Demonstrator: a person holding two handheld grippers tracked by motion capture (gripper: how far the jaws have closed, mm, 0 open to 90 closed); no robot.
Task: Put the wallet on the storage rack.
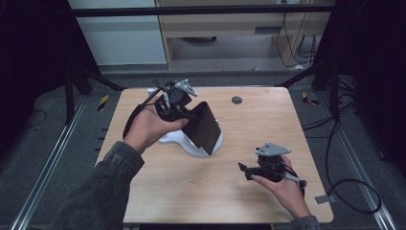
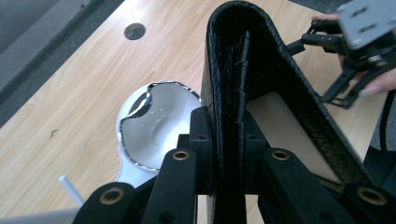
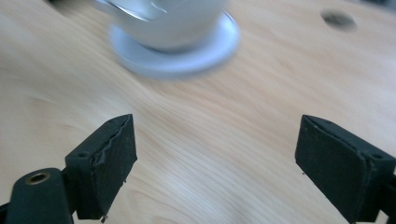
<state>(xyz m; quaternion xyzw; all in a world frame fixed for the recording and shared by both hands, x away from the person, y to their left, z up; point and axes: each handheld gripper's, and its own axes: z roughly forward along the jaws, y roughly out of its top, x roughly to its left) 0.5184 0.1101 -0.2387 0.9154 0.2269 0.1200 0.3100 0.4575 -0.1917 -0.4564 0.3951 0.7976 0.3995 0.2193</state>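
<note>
Fingers of the left gripper (image 1: 191, 117) clench a black pouch (image 1: 203, 128) above the white bowl (image 1: 191, 143); right gripper (image 1: 243, 168), at four o'clock on the bench (image 1: 258, 124), gapes empty.

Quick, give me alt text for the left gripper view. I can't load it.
The left gripper is shut on one wall of a black leather pouch, held above a white dish on the wooden table. The right gripper is at the upper right.

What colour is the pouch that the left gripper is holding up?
Black, with a textured leather-like surface and a pale lining. The pouch shows best in the left gripper view.
</note>
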